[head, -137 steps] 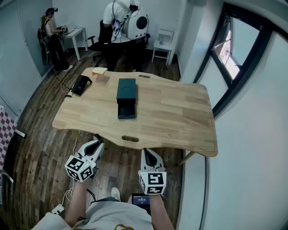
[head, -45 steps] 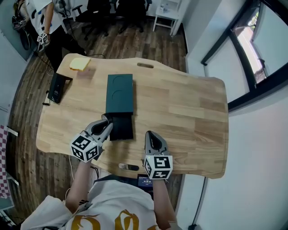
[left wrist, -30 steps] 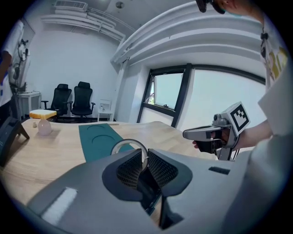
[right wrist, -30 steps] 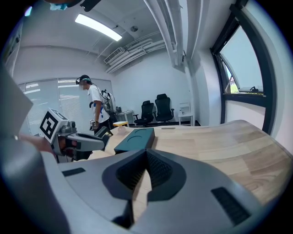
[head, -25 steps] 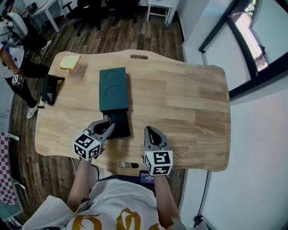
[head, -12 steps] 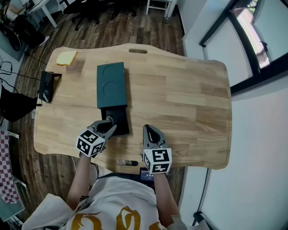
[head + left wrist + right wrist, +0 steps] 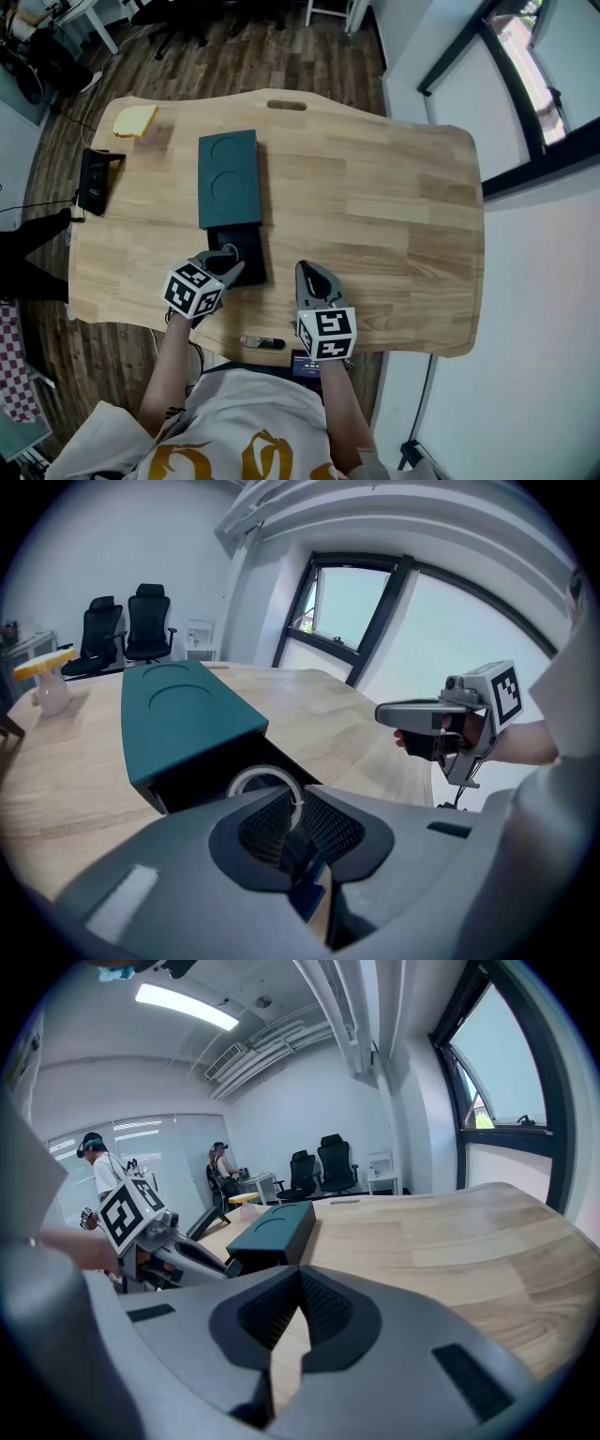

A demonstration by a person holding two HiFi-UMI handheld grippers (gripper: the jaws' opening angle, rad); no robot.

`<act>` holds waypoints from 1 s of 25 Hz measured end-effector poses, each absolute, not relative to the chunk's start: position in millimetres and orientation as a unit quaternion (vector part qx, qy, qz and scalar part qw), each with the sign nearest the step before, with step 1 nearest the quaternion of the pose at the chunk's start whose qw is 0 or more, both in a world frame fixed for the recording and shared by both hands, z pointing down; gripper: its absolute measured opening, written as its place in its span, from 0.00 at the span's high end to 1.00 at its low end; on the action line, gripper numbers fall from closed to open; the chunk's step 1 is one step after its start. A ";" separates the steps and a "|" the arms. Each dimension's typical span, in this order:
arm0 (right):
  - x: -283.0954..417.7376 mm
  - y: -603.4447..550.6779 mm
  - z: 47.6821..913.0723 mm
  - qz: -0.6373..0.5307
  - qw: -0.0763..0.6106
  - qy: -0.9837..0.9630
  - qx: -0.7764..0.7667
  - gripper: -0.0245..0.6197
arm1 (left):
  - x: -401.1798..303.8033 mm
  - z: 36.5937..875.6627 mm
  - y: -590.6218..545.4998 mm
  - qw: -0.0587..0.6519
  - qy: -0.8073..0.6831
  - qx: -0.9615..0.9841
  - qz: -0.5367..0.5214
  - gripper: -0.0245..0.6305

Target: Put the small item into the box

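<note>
A dark teal box (image 7: 228,178) lies on the wooden table (image 7: 375,206), its black drawer (image 7: 246,255) pulled out toward me. My left gripper (image 7: 231,266) hovers at the drawer's near left corner, shut on a small pale ring (image 7: 265,770). The left gripper view shows the ring pinched upright between the jaws (image 7: 295,808), just over the open drawer (image 7: 211,775) of the box (image 7: 183,719). My right gripper (image 7: 306,270) stands to the right of the drawer over bare wood, shut and empty (image 7: 298,1277).
At the table's far left corner lies a yellow sponge-like piece (image 7: 135,120). A black device (image 7: 94,179) hangs off the left edge. A small dark item (image 7: 262,342) sits by the near edge slot. Office chairs (image 7: 131,621) stand beyond the table. A window wall runs on the right.
Both grippers came from below the table's near edge up over it. The left one, with the ring, has crept to the drawer's near corner. The right one holds still.
</note>
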State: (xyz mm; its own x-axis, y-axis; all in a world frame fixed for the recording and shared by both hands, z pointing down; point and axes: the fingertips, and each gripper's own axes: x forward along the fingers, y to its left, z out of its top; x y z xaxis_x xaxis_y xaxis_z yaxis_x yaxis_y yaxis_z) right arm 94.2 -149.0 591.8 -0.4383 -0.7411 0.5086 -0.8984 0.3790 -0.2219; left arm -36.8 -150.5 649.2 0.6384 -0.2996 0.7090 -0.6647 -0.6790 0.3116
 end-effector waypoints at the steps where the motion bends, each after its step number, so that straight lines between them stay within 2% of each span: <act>1: 95.3 -150.3 592.5 0.239 0.165 -0.814 0.503 0.95 | -35.9 651.9 -150.2 0.285 -0.277 0.857 0.327 0.89; 25: 109.2 -164.3 612.7 0.277 0.173 -0.809 0.488 0.95 | -27.7 698.2 -148.5 0.342 -0.215 0.780 0.477 0.89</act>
